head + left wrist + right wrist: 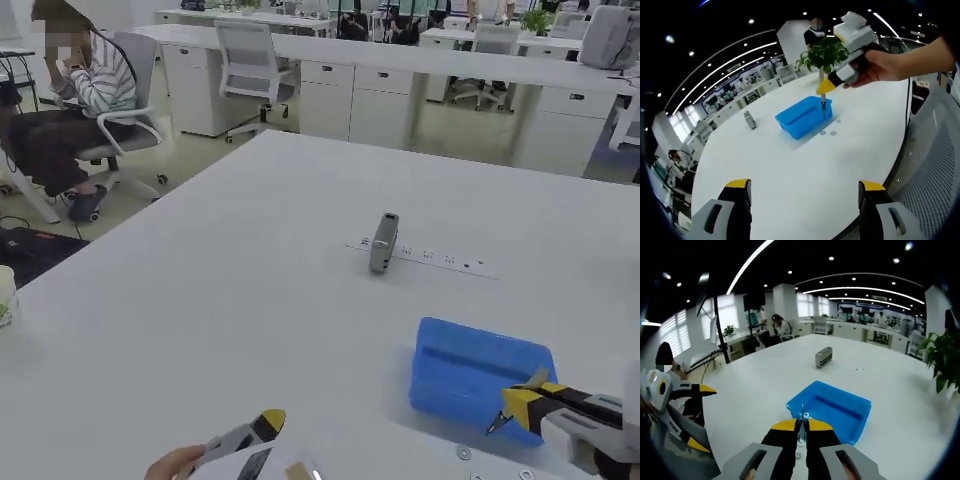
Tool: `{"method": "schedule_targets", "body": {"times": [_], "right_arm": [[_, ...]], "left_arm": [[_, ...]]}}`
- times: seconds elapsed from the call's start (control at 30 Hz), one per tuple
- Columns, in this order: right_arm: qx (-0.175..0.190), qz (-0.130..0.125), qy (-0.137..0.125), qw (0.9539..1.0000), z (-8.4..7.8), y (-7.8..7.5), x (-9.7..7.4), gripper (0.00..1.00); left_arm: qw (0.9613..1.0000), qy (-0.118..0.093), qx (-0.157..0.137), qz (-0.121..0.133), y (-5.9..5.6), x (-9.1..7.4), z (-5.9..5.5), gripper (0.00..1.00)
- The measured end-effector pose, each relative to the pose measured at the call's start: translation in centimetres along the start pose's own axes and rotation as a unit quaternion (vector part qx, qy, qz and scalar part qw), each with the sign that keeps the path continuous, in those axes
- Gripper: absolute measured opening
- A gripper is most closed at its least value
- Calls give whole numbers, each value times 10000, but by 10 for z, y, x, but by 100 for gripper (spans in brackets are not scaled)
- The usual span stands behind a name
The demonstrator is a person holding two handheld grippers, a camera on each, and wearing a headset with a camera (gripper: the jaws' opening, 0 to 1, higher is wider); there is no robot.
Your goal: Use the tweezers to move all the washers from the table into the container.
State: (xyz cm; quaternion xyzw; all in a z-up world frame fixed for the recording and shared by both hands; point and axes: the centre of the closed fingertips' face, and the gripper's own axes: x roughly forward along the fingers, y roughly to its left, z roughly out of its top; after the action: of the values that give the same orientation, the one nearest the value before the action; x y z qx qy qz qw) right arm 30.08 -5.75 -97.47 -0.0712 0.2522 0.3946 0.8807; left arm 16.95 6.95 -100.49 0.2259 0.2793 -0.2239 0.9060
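A blue container (480,380) sits on the white table (250,300) at the near right. My right gripper (515,405) is shut on thin metal tweezers (495,424), whose tips point down at the container's near edge. In the right gripper view the tweezers (801,416) rise between the yellow jaws, ending over the container (832,410); whether they hold anything is too small to tell. Washers (463,453) lie on the table just in front of the container, and several washers (823,133) show in the left gripper view. My left gripper (805,186) stands wide open and holds nothing, low at the table's near edge (262,428).
A small grey device (384,240) stands mid-table beside a row of flush sockets (430,258). A person sits on a chair (80,90) at the far left. Desks and an office chair (250,65) line the back. A potted plant (825,52) stands beyond the container.
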Motion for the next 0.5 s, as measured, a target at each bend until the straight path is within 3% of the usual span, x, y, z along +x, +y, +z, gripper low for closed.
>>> {"method": "schedule_targets", "body": {"times": [0.13,0.5], "right_arm": [[92,-28,90,9999,-11,-1,7,2],[52,-55,135,9999,-23,-4,30,2]], "left_arm": [[9999,-31,-109,-36,0,0,1,91],[9998,-68,-162,53,4,-1,2,89]]}}
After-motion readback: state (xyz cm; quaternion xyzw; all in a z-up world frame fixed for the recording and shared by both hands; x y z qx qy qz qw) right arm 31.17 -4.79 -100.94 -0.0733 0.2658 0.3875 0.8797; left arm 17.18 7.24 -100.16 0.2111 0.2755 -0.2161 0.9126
